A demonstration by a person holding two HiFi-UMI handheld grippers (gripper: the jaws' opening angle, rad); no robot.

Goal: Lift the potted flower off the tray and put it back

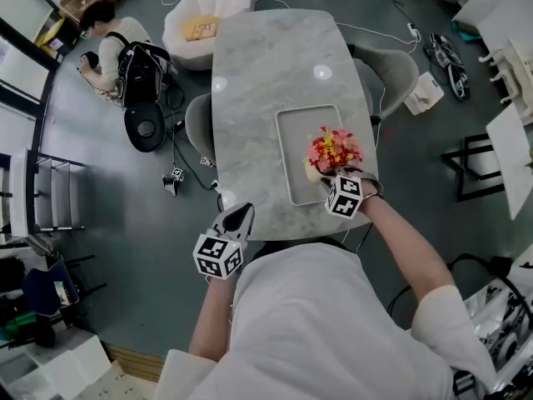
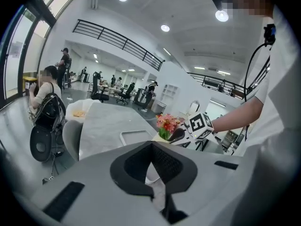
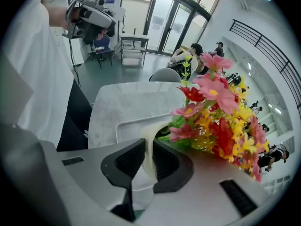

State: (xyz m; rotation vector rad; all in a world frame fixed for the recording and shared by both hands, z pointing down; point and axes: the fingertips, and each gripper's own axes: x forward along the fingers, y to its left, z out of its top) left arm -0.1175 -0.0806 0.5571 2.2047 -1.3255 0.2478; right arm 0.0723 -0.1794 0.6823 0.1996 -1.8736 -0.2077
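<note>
The potted flower (image 1: 333,149), red, pink and yellow blooms in a cream pot (image 3: 149,140), is over the right side of the grey tray (image 1: 293,152) on the marble table (image 1: 266,73). My right gripper (image 1: 326,176) reaches in from the near side, steeply downward, and is shut on the pot's rim (image 3: 148,157). I cannot tell whether the pot rests on the tray or hangs just above it. My left gripper (image 1: 241,213) hovers off the table's near left corner, shut with nothing in it (image 2: 151,147). From the left gripper view the flower (image 2: 168,124) and the tray (image 2: 134,136) lie ahead.
Grey chairs (image 1: 198,123) (image 1: 398,69) stand at both long sides of the table. A white beanbag (image 1: 200,15) sits at the far end. A person (image 1: 108,44) with a black backpack (image 1: 143,73) sits on the floor at far left, with cables nearby.
</note>
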